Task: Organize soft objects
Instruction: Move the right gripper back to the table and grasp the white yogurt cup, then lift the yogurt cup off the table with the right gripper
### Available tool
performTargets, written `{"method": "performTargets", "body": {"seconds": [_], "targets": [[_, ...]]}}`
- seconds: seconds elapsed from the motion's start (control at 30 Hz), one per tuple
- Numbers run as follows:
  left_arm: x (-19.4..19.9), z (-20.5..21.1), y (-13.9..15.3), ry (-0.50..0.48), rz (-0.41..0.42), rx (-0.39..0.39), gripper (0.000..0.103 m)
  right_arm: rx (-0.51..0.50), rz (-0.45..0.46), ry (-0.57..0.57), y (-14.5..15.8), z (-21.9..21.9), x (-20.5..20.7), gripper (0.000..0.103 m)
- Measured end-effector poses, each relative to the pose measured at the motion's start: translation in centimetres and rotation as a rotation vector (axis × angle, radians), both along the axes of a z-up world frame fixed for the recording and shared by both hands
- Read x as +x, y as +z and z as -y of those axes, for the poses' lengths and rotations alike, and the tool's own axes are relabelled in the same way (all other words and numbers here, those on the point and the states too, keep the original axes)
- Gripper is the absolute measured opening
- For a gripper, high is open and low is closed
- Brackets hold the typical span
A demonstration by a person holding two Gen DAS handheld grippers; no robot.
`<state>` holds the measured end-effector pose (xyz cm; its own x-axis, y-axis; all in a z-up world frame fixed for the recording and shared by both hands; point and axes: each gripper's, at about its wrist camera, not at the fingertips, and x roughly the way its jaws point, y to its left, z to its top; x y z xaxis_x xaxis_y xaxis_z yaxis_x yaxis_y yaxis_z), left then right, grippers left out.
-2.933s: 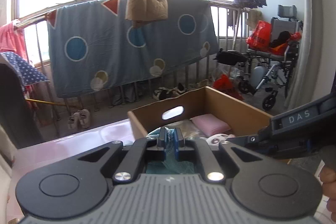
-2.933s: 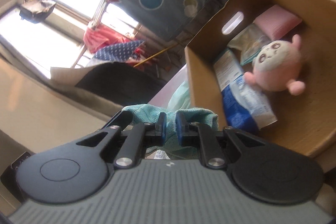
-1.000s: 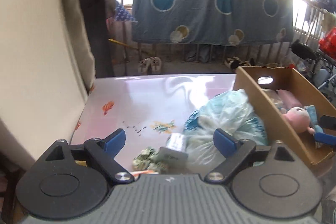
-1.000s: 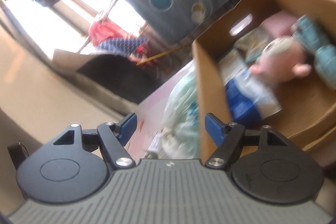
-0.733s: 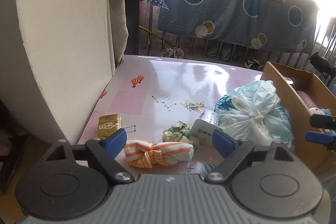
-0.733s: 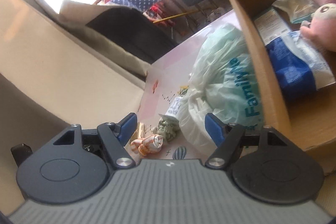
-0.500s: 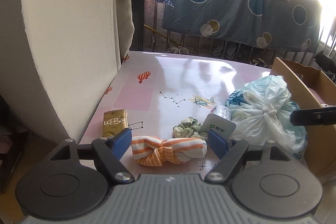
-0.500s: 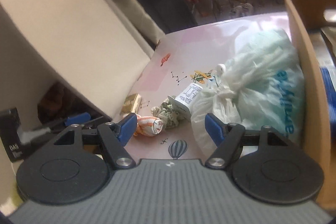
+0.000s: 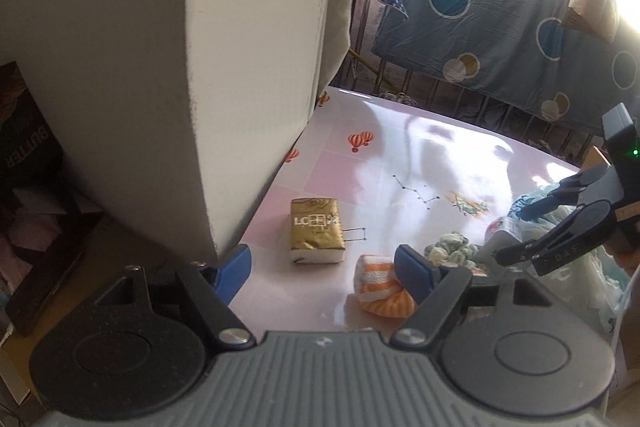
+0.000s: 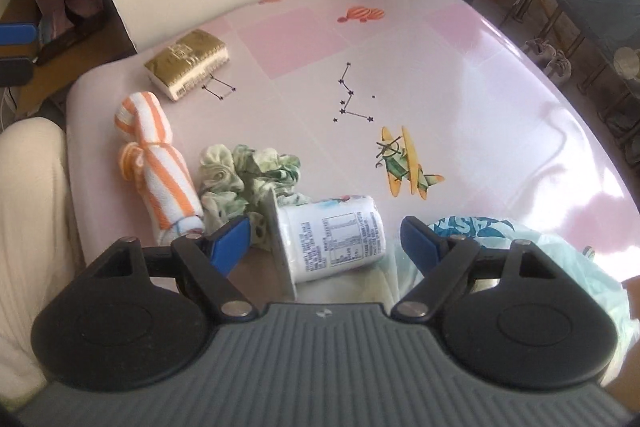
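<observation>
An orange-and-white striped knotted towel (image 10: 154, 163) lies near the table's front edge; it also shows in the left wrist view (image 9: 378, 285). A green-white scrunchie (image 10: 244, 175) lies beside it. A gold tissue pack (image 10: 188, 63) lies further left; it also shows in the left wrist view (image 9: 316, 229). My right gripper (image 10: 326, 241) is open and empty, hovering over a white cup (image 10: 332, 237) lying on its side. My left gripper (image 9: 322, 271) is open and empty above the table edge, between the tissue pack and the towel. The right gripper also shows in the left wrist view (image 9: 560, 227).
A tied pale-blue plastic bag (image 10: 520, 251) lies at the right. The pink patterned table (image 10: 440, 67) stretches away behind. A cream wall corner (image 9: 240, 67) stands close on the left. A blue spotted blanket (image 9: 500, 15) hangs on the railing behind.
Both grippers let go of the teal cloth, which landed in the cardboard box, then swung left and down over the table. Both now stand open above the loose items near the front edge.
</observation>
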<state>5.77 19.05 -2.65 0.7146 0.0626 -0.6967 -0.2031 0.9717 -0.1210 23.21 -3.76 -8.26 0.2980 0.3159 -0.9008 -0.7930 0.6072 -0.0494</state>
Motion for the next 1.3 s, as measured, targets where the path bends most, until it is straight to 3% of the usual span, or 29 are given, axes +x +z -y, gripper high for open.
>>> {"method": "performTargets", "body": {"seconds": [0.07, 0.17, 0.4, 0.6, 0.77, 1.0, 1.13, 1.3], "targets": [[-0.3, -0.7, -0.2, 0.015, -0.004, -0.020, 0.080, -0.006, -0.041, -0.026, -1.1, -0.1, 1.2, 0.080], [-0.9, -1.2, -0.7, 0.022, -0.014, -0.032, 0.079, 0.038, -0.118, -0.071, -2.3, 0.3, 2.4, 0.066], [-2.3, -1.0, -0.9, 0.009, -0.021, -0.035, 0.079, 0.171, -0.163, -0.248, -1.9, 1.8, 3.3, 0.066], [-3.0, -0.2, -0.4, -0.012, -0.006, -0.014, 0.079, 0.480, -0.249, -0.441, 2.0, 6.0, 3.3, 0.066], [-3.7, 0.7, -0.3, -0.043, 0.003, -0.008, 0.079, 0.721, -0.376, -0.510, 3.8, 9.3, -0.8, 0.066], [-4.5, 3.3, -1.0, -0.164, -0.026, 0.015, 0.079, 0.835, -0.657, -0.658, -2.2, 10.4, -8.4, 0.066], [-4.8, 4.7, -1.9, -0.213, -0.055, -0.001, 0.079, 0.836, -0.722, -0.758, -6.2, 10.7, -10.8, 0.066], [-4.8, 6.4, -2.4, -0.261, -0.063, -0.014, 0.079, 0.863, -0.720, -0.826, -7.7, 11.7, -12.0, 0.067]]}}
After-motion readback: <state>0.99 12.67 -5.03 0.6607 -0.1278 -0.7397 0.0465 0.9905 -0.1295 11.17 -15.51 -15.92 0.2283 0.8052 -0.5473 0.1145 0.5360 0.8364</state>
